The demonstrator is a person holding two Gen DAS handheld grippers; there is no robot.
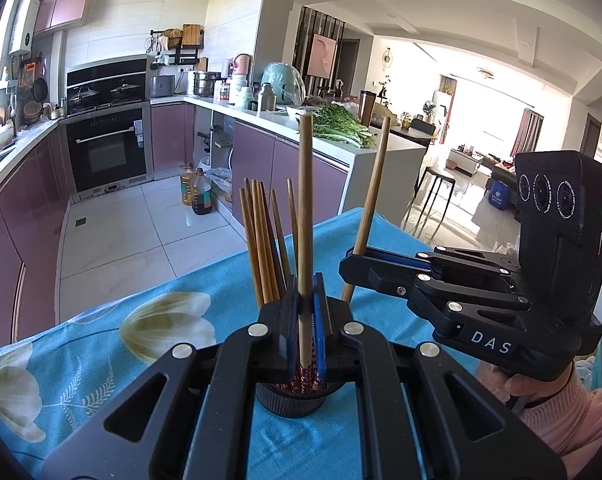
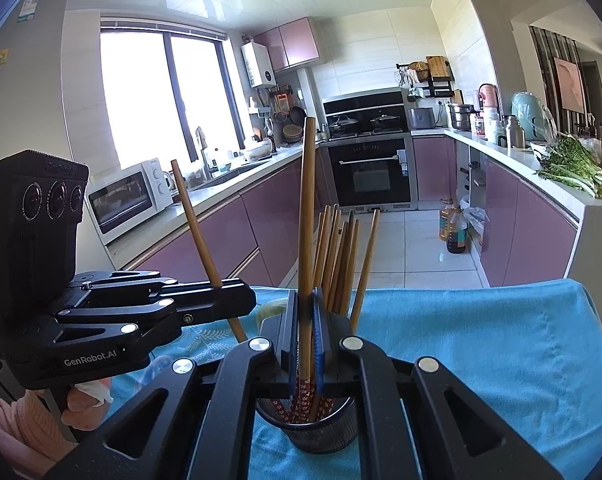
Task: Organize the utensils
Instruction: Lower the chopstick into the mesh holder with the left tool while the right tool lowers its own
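Observation:
A black mesh cup (image 1: 291, 398) (image 2: 307, 428) stands on the blue flowered tablecloth (image 1: 141, 360) and holds several brown chopsticks (image 1: 263, 240) (image 2: 337, 256). My left gripper (image 1: 307, 304) is shut on an upright chopstick (image 1: 305, 200) whose red-patterned lower end reaches into the cup's mouth. My right gripper (image 2: 305, 312) is shut on another upright chopstick (image 2: 307, 208), its red end also at the cup's mouth. Each view shows the other gripper from the side: the right gripper (image 1: 351, 260) with its slanted chopstick (image 1: 375, 184), the left gripper (image 2: 241, 300) with its chopstick (image 2: 193, 220).
Beyond the table's far edge lies the tiled kitchen floor (image 1: 141, 232) with oil bottles (image 1: 199, 196). Purple cabinets, an oven (image 2: 371, 172), a microwave (image 2: 129, 200) and greens (image 2: 573, 168) on the counter ring the room. A pink-sleeved hand (image 1: 541, 392) grips the right handle.

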